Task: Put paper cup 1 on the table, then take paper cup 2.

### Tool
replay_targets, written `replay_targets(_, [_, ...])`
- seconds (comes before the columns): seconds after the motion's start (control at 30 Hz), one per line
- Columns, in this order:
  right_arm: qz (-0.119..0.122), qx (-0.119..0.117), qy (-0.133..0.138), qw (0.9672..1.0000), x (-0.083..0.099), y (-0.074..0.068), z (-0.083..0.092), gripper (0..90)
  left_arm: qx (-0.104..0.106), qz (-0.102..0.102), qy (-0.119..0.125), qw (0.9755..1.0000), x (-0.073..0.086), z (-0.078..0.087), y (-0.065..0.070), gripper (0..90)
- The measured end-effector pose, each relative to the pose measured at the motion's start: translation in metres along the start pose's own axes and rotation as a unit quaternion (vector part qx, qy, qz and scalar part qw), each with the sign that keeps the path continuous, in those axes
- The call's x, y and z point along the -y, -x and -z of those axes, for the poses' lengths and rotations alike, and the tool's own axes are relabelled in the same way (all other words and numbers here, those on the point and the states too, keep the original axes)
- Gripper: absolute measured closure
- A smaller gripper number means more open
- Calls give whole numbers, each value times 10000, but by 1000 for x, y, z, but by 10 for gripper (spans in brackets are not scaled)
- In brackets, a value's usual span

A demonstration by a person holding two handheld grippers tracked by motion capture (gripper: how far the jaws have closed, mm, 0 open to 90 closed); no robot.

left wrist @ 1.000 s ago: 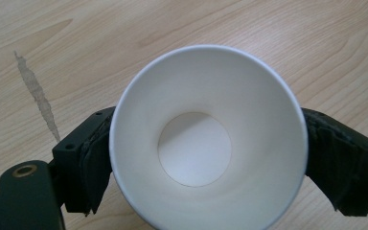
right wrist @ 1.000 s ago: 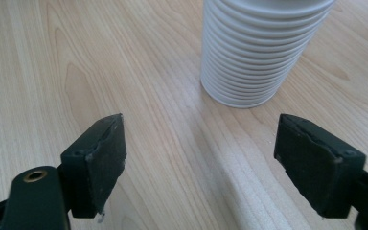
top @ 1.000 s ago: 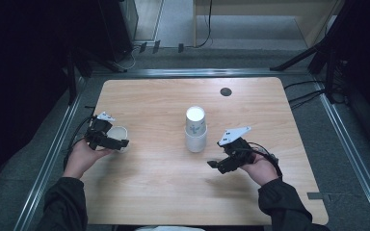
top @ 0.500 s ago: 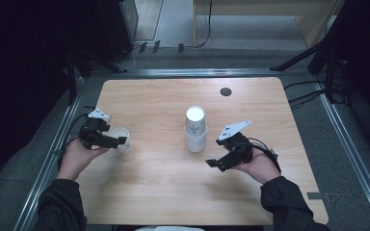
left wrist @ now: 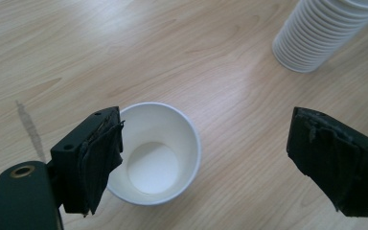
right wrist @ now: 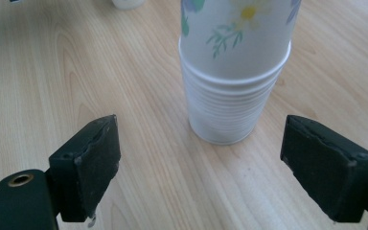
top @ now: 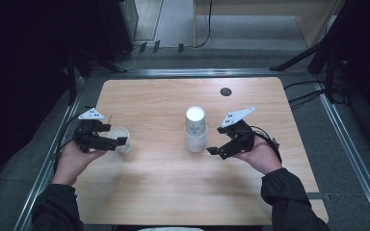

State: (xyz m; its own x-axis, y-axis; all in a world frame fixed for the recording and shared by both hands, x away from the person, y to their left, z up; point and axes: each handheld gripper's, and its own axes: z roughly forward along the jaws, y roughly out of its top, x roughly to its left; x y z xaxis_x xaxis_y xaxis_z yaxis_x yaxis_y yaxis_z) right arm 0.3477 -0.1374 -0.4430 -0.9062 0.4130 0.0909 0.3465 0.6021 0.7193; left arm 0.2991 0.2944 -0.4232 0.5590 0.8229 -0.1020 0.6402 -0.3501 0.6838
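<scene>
Item one — my left gripper [top: 117, 141], far left of the cup stack [top: 195, 129], which serves as my landmark. Its jaws stand released, apart, with nothing pressed between them. In the left gripper view the loose cup's rim sits just beside one pad, whether touching I cannot tell, and the other pad is well clear.

Item two, the loose paper cup [top: 120, 140]: white, upright, mouth open, empty inside. It stands on the wooden table [top: 164, 187] well to the left of the cup stack, right at my left gripper's tips.

Item three, the cup stack itself: a tall nest of white cups, many rims showing at the base, the top cup printed with flowers and leaves. It stands upright near the table's middle.

Item four — my right gripper [top: 213, 150], just right of the cup stack and a little nearer me. Its jaws stand wide, released, gripping nothing; in the right gripper view the stack rises beyond the gap, apart from both pads.
</scene>
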Motion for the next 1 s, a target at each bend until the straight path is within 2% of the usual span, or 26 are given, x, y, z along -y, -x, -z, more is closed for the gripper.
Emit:
replay_targets(0.1, [150,-19,-55,9999,-6,0,0,154,102,-88,34,9999,0,1,9,128])
replay_targets(0.17, [261,14,-81,9996,-11,2,0,157,237,-65,98,9997,1,1,15,130])
replay_targets(0.57, [345,-35,-131,9993,-38,16,8,184,579,-259,23,9980,5,-9,46,132])
replay_targets(0.83, [486,-123,-493,9975,-55,21,3,184,760,-479,-60,9959,3,-17,63,132])
replay_targets(1.0, [606,-151,-748,9952,-69,24,-4,184,887,-516,-68,9947,3,-22,71,133])
